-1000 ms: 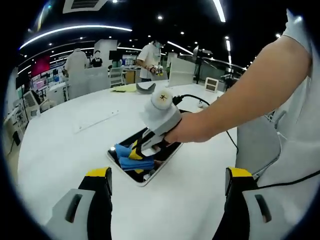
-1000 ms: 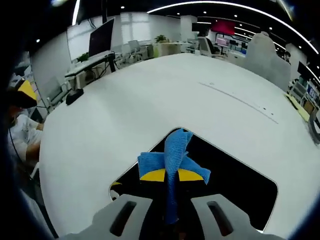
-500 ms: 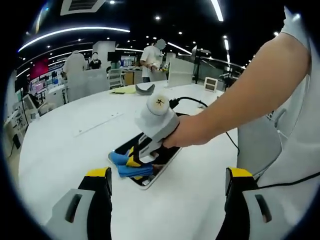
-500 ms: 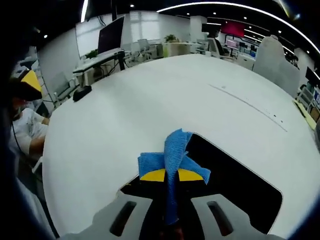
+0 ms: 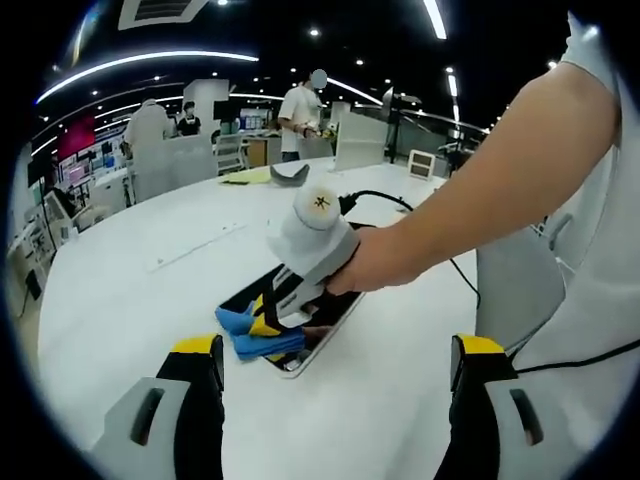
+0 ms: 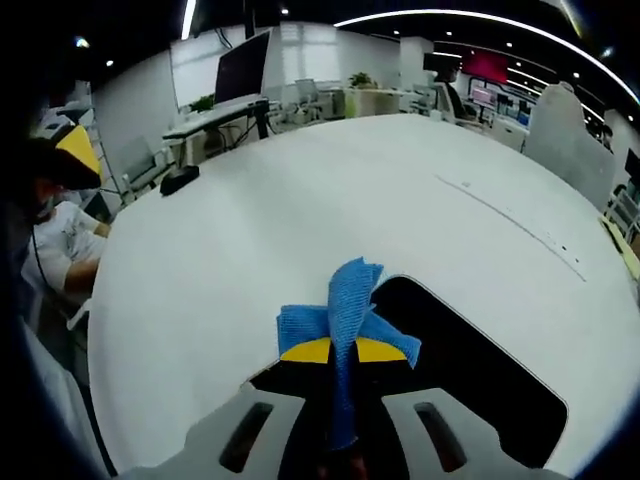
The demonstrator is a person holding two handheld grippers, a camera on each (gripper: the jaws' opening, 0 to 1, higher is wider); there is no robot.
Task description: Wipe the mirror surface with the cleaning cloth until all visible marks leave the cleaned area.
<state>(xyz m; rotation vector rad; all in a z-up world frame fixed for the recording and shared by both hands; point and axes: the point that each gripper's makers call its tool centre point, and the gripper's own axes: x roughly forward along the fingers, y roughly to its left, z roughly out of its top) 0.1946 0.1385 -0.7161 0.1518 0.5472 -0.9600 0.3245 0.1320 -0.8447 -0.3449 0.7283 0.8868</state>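
We saw the white table (image 5: 120,300) bearing the flat mirror (image 6: 470,370), its dark glass lying face up. Our right gripper (image 6: 343,350) had its jaws clamped on the blue cleaning cloth (image 6: 345,310), pressed at the mirror's near corner. Our left gripper (image 5: 335,360) hovered nearby, jaws wide apart.

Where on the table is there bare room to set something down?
The white table is bare beyond the mirror up to the thin seam line, and left of it. It is crowded at the mirror's near corner, where the right gripper presses the blue cloth.
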